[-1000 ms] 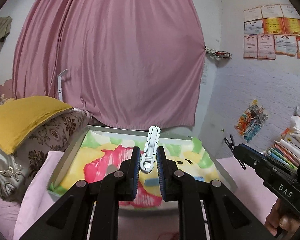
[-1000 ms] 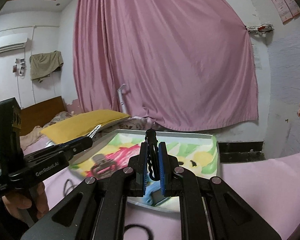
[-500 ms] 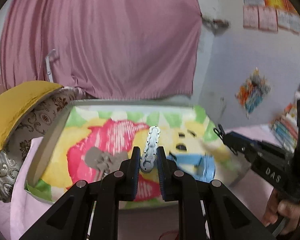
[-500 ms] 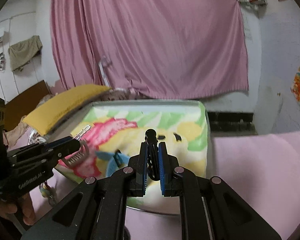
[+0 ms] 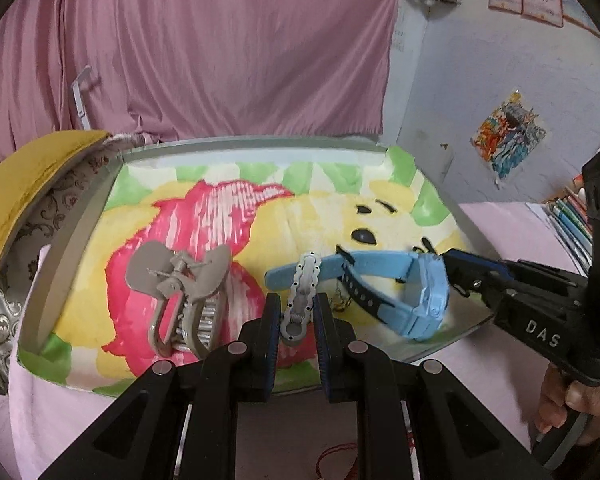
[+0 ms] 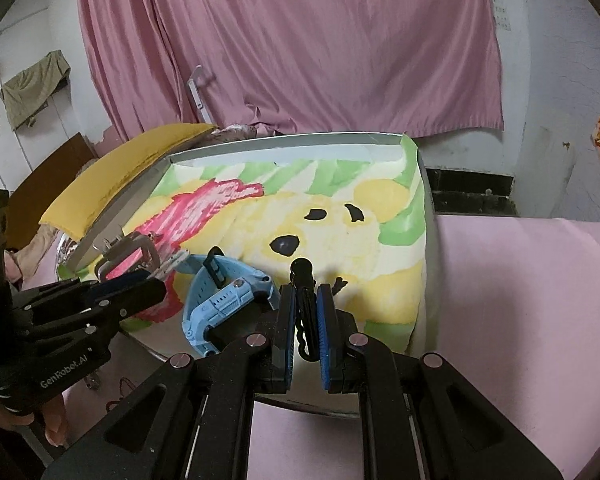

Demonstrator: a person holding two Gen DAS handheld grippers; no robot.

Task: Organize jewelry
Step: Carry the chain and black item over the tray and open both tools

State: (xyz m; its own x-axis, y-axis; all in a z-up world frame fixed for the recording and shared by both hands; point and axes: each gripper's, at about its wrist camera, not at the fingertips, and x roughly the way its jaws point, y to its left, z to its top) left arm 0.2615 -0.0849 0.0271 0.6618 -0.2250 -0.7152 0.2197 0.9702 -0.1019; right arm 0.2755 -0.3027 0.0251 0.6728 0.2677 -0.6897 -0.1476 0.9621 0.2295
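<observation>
My left gripper (image 5: 296, 320) is shut on a silver hair clip (image 5: 303, 294) and holds it low over the tray (image 5: 60, 256), which is lined with a bright cartoon cloth. My right gripper (image 6: 305, 322) is shut on a black hair clip (image 6: 305, 300) over the tray's near right part (image 6: 420, 280). A blue watch (image 5: 400, 292) and a grey claw clip (image 5: 184, 288) lie in the tray. The watch also shows in the right wrist view (image 6: 228, 300), just left of my right gripper. A thin chain (image 5: 342, 300) lies under the watch strap.
The tray rests on a pink sheet (image 6: 520, 300). A yellow pillow (image 5: 24, 188) lies left of it. A pink curtain (image 5: 220, 48) hangs behind. Books (image 5: 572, 216) are stacked at the far right. A red cord (image 5: 340, 456) lies on the sheet near me.
Both grippers have tilted down and moved closer over the tray, each still holding its clip. The watch and claw clip now show large in the tray.
</observation>
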